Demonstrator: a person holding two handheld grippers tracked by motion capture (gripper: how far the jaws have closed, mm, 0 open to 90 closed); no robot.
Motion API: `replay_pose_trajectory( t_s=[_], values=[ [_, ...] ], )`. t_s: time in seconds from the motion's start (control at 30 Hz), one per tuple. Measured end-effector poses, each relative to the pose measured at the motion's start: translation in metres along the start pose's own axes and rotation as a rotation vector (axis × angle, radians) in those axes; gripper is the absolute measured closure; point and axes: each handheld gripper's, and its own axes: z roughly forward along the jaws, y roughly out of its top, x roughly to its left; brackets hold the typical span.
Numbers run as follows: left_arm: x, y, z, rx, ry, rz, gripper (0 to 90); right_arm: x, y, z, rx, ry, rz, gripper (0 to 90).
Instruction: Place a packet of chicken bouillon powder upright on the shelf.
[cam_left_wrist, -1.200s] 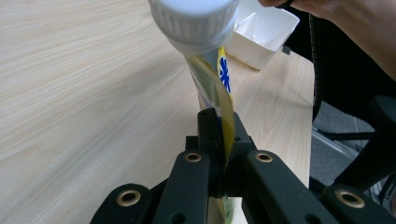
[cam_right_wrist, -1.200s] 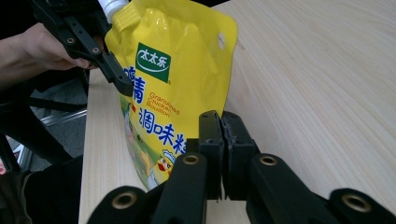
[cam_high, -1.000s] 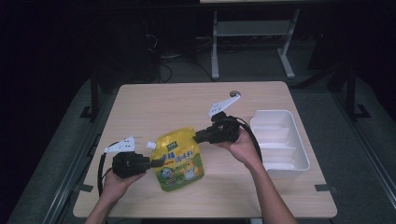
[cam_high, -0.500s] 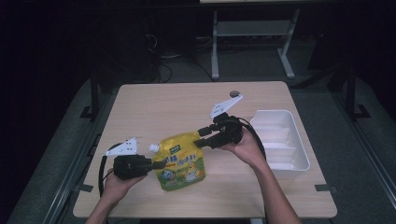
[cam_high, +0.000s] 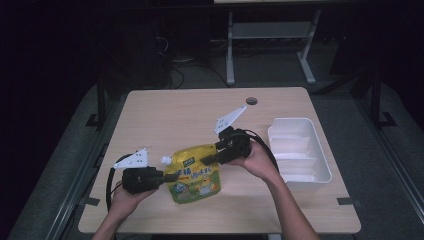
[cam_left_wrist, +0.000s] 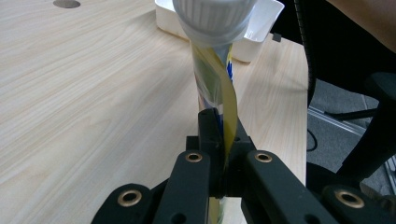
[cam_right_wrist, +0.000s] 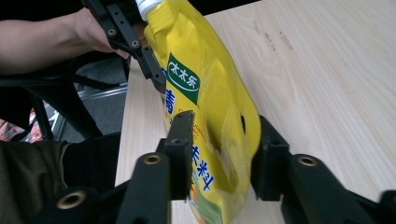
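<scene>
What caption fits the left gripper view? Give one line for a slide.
Left gripper shut on the edge of a yellow pouch, white cap up.

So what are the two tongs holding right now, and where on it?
Both hold the yellow spout pouch. The left tongs pinch its thin side edge below the white cap; the right tongs, just closing, straddle its body near the opposite edge.

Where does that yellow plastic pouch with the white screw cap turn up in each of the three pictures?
High view: the yellow plastic pouch lies low on the table, left of centre, between the two tools.
Left gripper view: seen edge-on, a thin yellow strip rising at centre to its white cap.
Right gripper view: left of centre, large, printed side showing.
Shared landmark: the light wooden table.
</scene>
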Motion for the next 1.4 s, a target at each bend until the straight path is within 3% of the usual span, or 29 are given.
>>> replay_pose_trajectory(
  t_s=[0.33,0.93,1.17,1.4],
  values=[
    [-0.001,0.001,0.000,0.001,0.000,0.010,89.6,0.004,0.008,0.001,0.024,0.025,-0.028,76.0],
    [-0.003,0.001,0.001,0.003,-0.008,0.021,89.6,0.007,0.012,0.001,0.048,0.026,-0.047,79.2],
    [-0.003,0.001,0.001,0.005,-0.002,0.026,89.3,0.008,0.011,0.001,0.062,0.046,-0.055,88.4],
    [-0.003,0.001,-0.003,0.004,-0.005,0.027,79.0,0.011,0.011,-0.005,0.057,0.070,-0.067,89.5]
  ],
)
